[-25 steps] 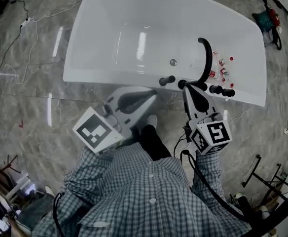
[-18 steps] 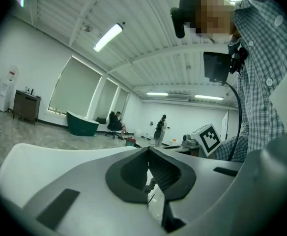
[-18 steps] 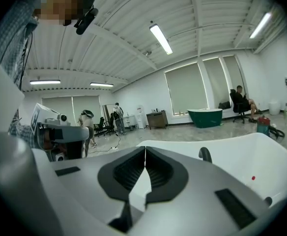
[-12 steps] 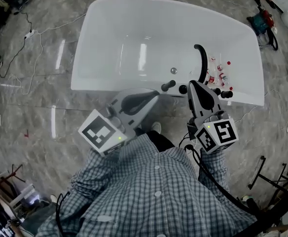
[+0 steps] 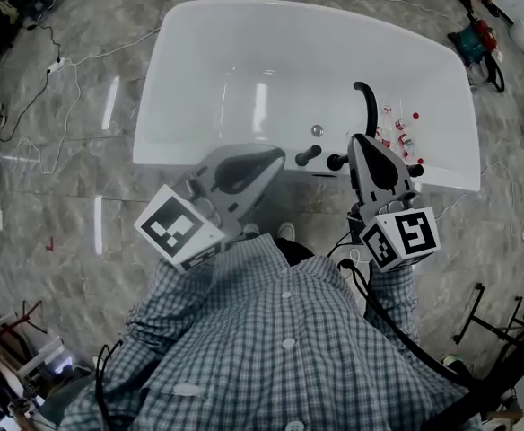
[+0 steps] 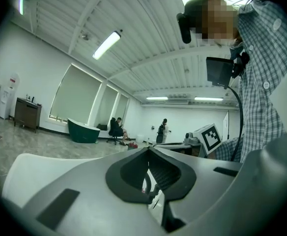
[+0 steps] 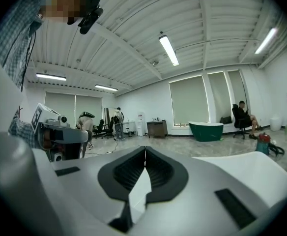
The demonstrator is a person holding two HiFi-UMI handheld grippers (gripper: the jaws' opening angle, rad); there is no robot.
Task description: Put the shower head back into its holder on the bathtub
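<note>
The white bathtub (image 5: 190, 151) lies below me in the head view. A black curved shower head (image 5: 366, 106) stands upright at the tub's near rim, beside black knobs (image 5: 306, 156). My right gripper (image 5: 361, 139) hangs over that rim just in front of the shower head, jaws shut with nothing between them (image 7: 145, 149). My left gripper (image 5: 278, 155) points at the rim left of the knobs, its jaws also shut and empty (image 6: 148, 150). Neither gripper touches the shower head.
Small red-and-white bottles (image 5: 402, 136) lie by the fittings on the tub's right side. Cables (image 5: 56, 61) trail over the marble floor to the left. Bags (image 5: 477, 39) and stands sit at the right. A dark green tub (image 7: 207, 131) and people are far across the room.
Both grippers have risen away from the tub rim toward the head camera. The right gripper's tip has left the knobs at the shower head's base. Both stay shut.
</note>
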